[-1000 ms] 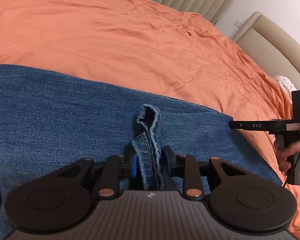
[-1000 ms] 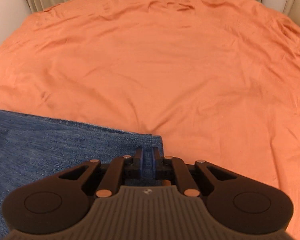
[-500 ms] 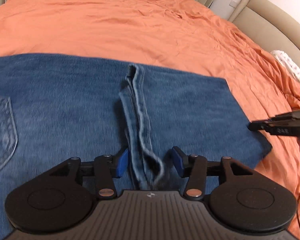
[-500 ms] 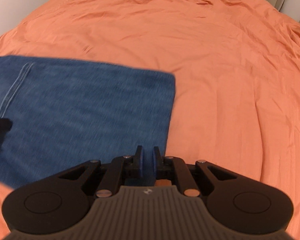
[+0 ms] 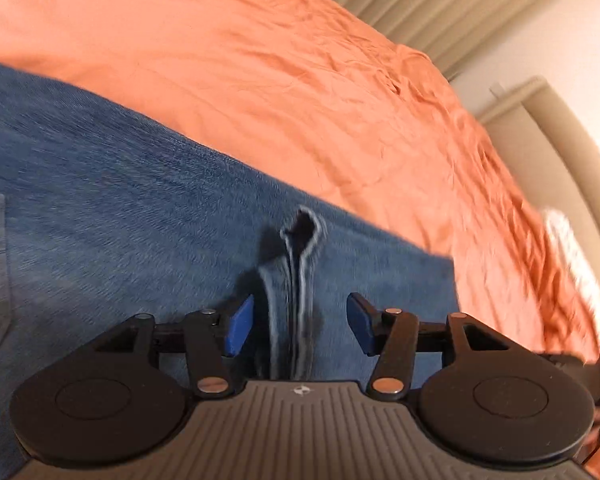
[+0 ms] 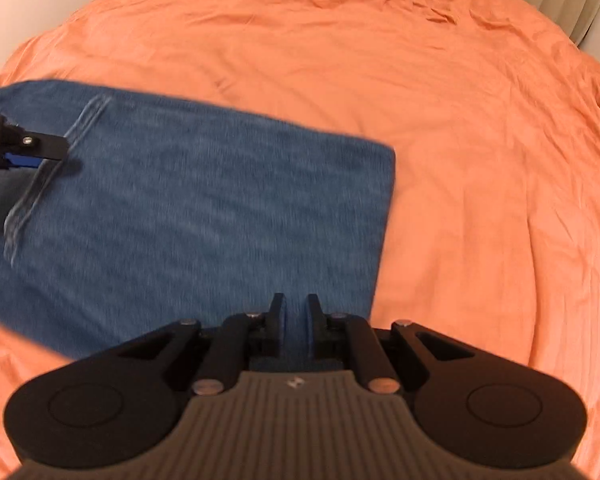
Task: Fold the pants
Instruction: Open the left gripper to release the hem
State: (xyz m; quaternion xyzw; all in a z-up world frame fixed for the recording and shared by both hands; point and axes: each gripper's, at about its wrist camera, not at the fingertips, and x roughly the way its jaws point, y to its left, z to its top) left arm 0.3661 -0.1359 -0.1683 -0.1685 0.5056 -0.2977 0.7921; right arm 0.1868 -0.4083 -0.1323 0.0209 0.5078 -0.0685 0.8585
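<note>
1. Pants [image 5: 148, 216], blue denim, lay flat on the orange bed [image 5: 260, 60] in the left wrist view, filling the lower left of the picture, with their far edge running slantwise up to the left. A raised ridge of denim seam [image 5: 296, 280] stood directly ahead of the left gripper [image 5: 300, 322] and ran away from it along its pointing line. The jaws had just been opening; the blue pads stood clear on either side of the ridge, which was between them but not pressed. A square corner of the folded cloth lay to the right of the gripper, with bare bed beyond it and a padded headboard [image 5: 560, 152] farther off.

2. In the right wrist view the pants [image 6: 204, 208] spread as a broad slab ahead and to the left of the right gripper [image 6: 294, 320], long axis slanting up to the left. Its jaws were nearly shut with nothing between them, hanging over the cloth's near right corner. The left gripper [image 6: 40, 150] showed at the far left edge, over the seam. Wide open bed lay to the right and beyond, so a fold that way looked unobstructed.
</note>
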